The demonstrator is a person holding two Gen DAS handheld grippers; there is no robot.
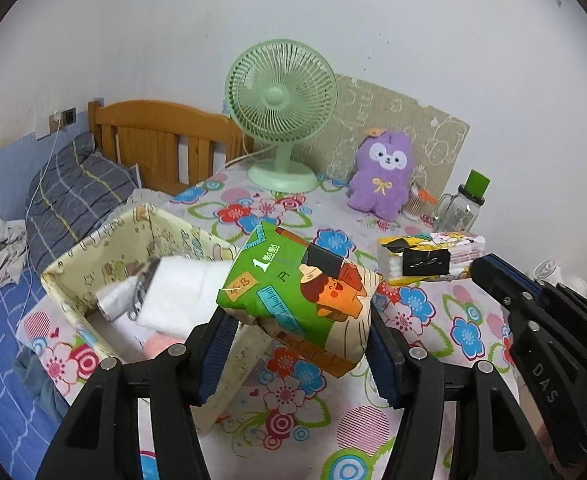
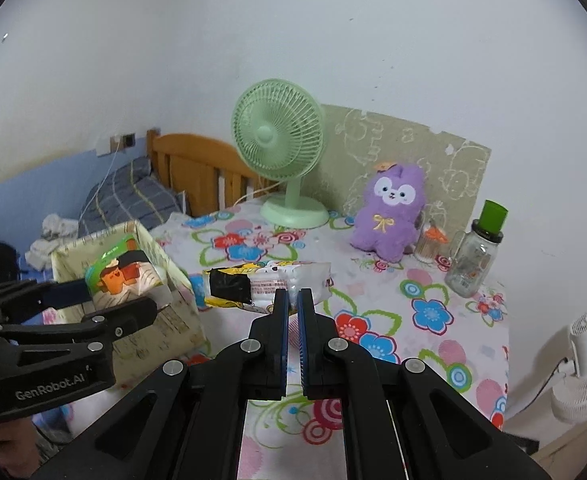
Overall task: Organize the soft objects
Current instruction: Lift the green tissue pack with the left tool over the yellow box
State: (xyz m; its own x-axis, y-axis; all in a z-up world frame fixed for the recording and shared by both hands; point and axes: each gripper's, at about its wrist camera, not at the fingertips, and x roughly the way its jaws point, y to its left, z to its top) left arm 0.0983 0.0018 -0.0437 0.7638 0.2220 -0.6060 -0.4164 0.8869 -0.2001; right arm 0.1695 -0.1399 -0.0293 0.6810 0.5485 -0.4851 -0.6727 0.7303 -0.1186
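My left gripper (image 1: 297, 320) is shut on a green cartoon-printed tissue pack (image 1: 293, 280), held in the air just right of a pale fabric storage box (image 1: 93, 248). White folded cloths (image 1: 177, 296) lie inside the box. In the right wrist view the same green pack (image 2: 121, 276) hangs over the box's (image 2: 173, 320) near corner. My right gripper (image 2: 293, 294) is shut on the edge of a yellow-and-white tissue pack (image 2: 253, 284) patched with black tape, lifted off the floral tablecloth. A purple plush toy (image 2: 391, 216) sits at the back of the table.
A green desk fan (image 1: 281, 112) stands at the table's back, a cardboard sheet (image 1: 421, 132) behind the plush. A small cotton-swab jar (image 2: 427, 246) and a glass bottle with green cap (image 2: 475, 256) stand at the right. A bed with wooden headboard (image 1: 153, 140) lies to the left; a white fan (image 2: 585, 368) is beyond the table's right edge.
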